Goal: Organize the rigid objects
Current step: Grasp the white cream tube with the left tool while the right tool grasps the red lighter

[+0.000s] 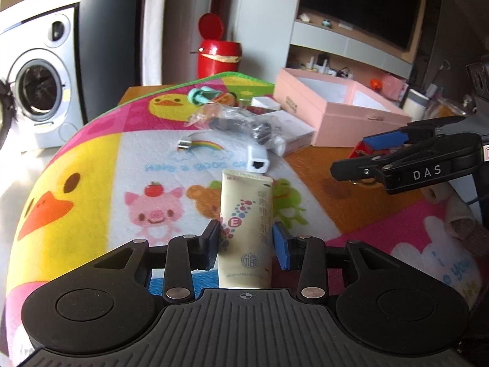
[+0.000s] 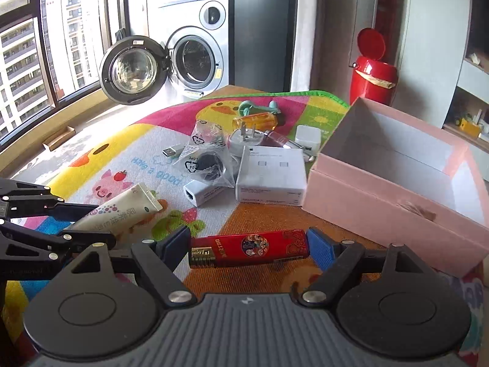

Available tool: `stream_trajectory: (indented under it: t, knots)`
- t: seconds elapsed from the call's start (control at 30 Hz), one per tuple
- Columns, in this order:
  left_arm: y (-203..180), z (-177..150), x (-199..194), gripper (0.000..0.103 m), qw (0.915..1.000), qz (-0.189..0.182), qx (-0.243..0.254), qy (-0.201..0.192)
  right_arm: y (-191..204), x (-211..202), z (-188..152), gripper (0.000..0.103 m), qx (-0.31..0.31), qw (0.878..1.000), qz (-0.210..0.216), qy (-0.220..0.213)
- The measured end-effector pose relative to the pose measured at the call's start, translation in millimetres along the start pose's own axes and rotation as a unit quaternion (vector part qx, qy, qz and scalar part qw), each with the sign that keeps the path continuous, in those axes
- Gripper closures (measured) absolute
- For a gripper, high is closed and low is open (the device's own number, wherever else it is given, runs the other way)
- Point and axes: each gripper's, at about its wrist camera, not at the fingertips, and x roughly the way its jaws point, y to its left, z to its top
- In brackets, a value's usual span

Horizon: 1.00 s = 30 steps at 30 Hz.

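A cream tube point(image 1: 244, 223) with printed characters stands between the fingers of my left gripper point(image 1: 247, 238), whose pads press its sides; the tube's far end points away over the mat. In the right wrist view the same tube point(image 2: 122, 211) slants out of the left gripper point(image 2: 76, 223) at the left edge. My right gripper point(image 2: 247, 244) is shut on a red lighter point(image 2: 250, 247), held lengthwise by its ends above the orange patch of the mat. In the left wrist view the right gripper point(image 1: 366, 154) shows at the right. An open pink box point(image 2: 382, 202) sits right of it.
A pile lies mid-mat point(image 2: 122, 140): white network adapter point(image 2: 198, 194), flat white box point(image 2: 272, 174), bagged black parts point(image 2: 204, 159), white chargers, amber bottle point(image 2: 256, 120). Beyond the table stand a washing machine with its door open point(image 2: 131, 70) and a red bin point(image 2: 373, 76).
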Motion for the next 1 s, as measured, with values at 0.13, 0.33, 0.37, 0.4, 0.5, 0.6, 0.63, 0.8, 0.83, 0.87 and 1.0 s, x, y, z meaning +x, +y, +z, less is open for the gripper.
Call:
stream_trajectory:
  t: [0.13,0.33,0.37,0.4,0.5,0.6,0.63,0.8,0.83,0.87,1.0]
  knots:
    - [-41.4,41.2,-5.7,0.085,0.9956,-0.06,0.055,-0.047,-21.4,-51.3,-25.5,0.02,-0.003,0.998,-0.059,-0.035]
    - [-113.0,154.6,9.4,0.089,0.9703,-0.083,0.133,-0.184,-52.5,-87.3,-49.5,0.02,0.018,0.99,-0.128,-0.063]
    - [-119.1,171.6,14.0,0.089,0.9677,-0.085,0.125,-0.202,-58.1,-90.8,-50.9,0.02,0.027,0.989,-0.131,-0.069]
    - [-124.0,194.2,21.4,0.086,0.9664,-0.094,0.101,-0.217,-62.1,-92.3,-50.9,0.02,0.034,0.988,-0.134,-0.072]
    - [-131.8,234.5,48.6,0.082,0.9756,-0.096,0.064,-0.187,-70.1,-92.2,-49.1,0.02,0.047,0.986,-0.138,-0.077]
    - [-134.0,217.1,70.5,0.082,0.9797,-0.125,0.11,-0.112,-73.4,-91.0,-53.4,0.02,0.056,0.987,-0.127,-0.076]
    - [-133.5,201.8,77.9,0.082,0.9781,-0.14,0.135,-0.076,-74.4,-87.6,-56.3,0.02,0.059,0.988,-0.124,-0.072]
    - [-121.2,136.1,105.7,0.079,0.9638,-0.143,0.219,0.054,-85.8,-64.1,-67.0,0.02,0.108,0.989,-0.095,-0.028]
    - [-113.5,125.9,108.3,0.079,0.9614,-0.136,0.228,0.071,-88.5,-61.6,-68.8,0.02,0.118,0.989,-0.086,-0.023]
    - [-105.5,120.4,115.1,0.079,0.9598,-0.133,0.23,0.09,-90.6,-59.6,-71.1,0.02,0.128,0.989,-0.077,-0.022]
    - [-82.1,116.4,131.0,0.08,0.9628,-0.151,0.187,0.124,-94.9,-50.9,-80.2,0.02,0.152,0.986,-0.068,-0.011]
